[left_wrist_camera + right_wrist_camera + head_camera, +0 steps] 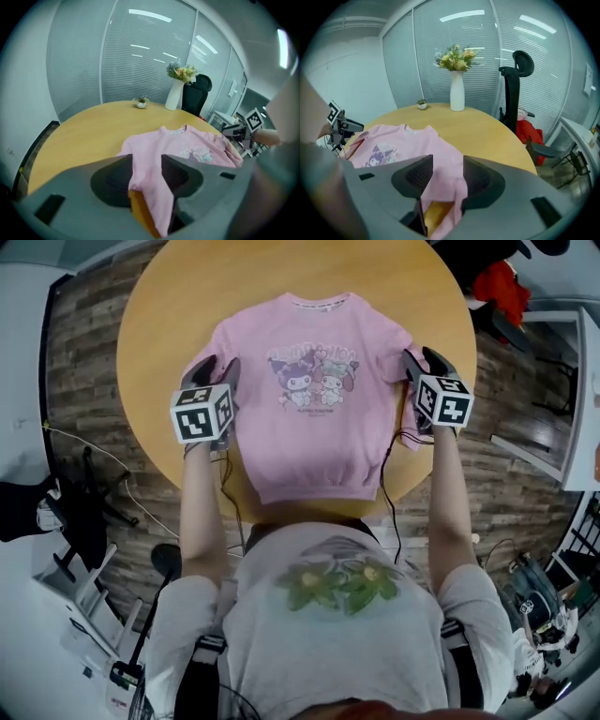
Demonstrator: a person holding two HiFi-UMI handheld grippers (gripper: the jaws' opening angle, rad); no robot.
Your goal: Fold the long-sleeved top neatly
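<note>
A pink long-sleeved top with a cartoon print lies flat, print up and neck away from me, on the round wooden table. My left gripper hangs over the top's left shoulder edge. Its jaws stand apart in the left gripper view, with a fold of pink fabric showing in the gap and the pads not pressing it. My right gripper is over the right shoulder edge. It is open too, and pink fabric lies below its gap.
A white vase of flowers and a small pot stand at the table's far edge. A black office chair and something red are beyond the table on the right. Black cables hang off the near edge.
</note>
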